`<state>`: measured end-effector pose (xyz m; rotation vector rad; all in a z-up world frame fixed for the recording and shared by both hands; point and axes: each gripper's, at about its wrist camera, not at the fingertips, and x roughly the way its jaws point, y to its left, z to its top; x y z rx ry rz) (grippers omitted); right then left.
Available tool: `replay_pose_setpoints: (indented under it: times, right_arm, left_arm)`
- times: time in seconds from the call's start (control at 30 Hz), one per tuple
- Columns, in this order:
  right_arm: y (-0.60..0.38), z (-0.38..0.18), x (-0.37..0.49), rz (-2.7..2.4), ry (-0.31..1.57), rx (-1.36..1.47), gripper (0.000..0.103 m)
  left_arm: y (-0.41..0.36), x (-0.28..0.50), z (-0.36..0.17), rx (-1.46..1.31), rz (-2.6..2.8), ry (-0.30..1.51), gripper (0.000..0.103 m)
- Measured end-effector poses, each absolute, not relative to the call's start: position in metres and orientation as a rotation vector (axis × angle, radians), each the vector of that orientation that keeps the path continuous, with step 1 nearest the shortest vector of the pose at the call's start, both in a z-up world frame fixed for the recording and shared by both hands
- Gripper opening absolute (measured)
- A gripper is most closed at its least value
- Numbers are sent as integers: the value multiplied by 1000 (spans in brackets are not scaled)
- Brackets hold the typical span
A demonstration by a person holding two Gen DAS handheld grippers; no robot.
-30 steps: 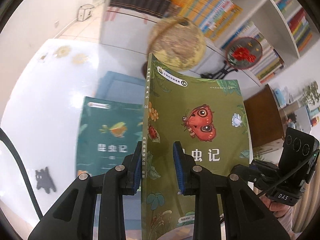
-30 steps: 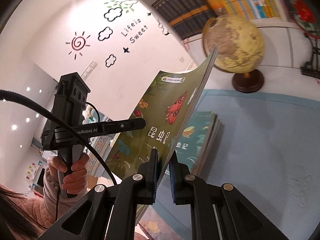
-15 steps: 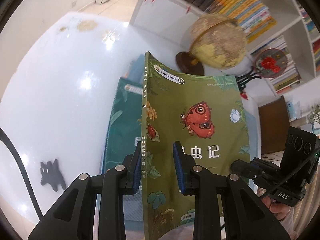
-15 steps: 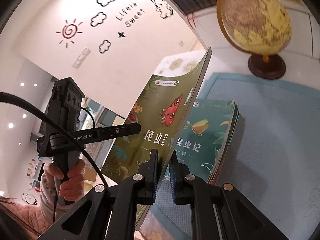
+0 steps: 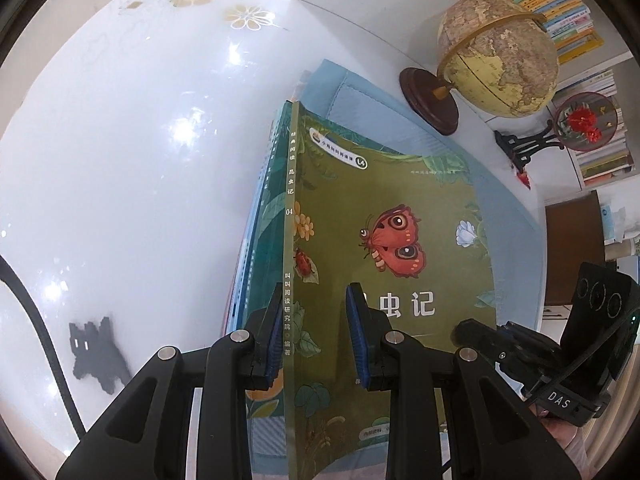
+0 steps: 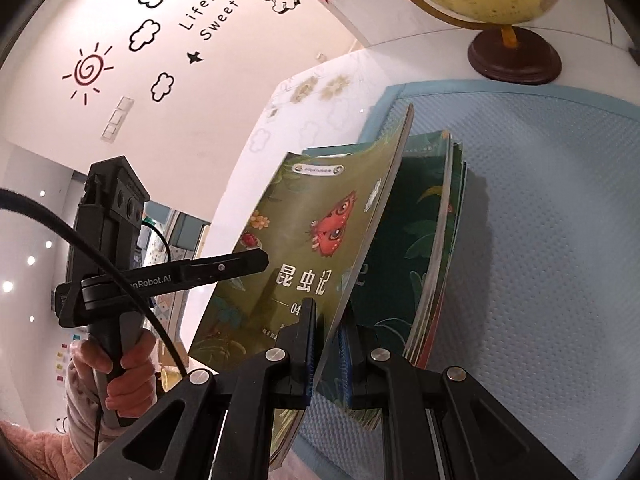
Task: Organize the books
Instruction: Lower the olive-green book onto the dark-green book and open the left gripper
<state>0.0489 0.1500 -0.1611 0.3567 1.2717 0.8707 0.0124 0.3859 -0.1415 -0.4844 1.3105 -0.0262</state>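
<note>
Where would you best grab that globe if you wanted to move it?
Probably by the short neck just above the dark round base of the globe, coming in from the side nearest the blue mat. The ball looks too wide and smooth for two fingers, while the neck is thin and stands upright.

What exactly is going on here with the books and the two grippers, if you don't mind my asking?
A person is tidying books with a handheld gripper in each hand. Both the left gripper and the right gripper are shut on the same olive-green butterfly book, one at its spine side and one at its open edge. The book hangs tilted just above a stack of similar books lying on a blue mat, not yet laid flat on it. A globe stands on the white table beyond the mat.
</note>
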Motion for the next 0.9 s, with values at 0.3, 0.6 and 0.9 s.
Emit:
replay_pose_setpoints:
  times: [0.3, 0.6, 0.9]
  right_arm:
    - [158, -174, 50, 805, 1298, 381, 10]
    - [160, -180, 45, 728, 1295, 419, 10]
    - [160, -181, 39, 683, 1311, 396, 14]
  left_arm:
    - [384, 21, -153, -459, -8, 1344, 25]
    - [381, 26, -153, -412, 19, 1360, 29]
    - [389, 25, -150, -378, 58, 1363, 31]
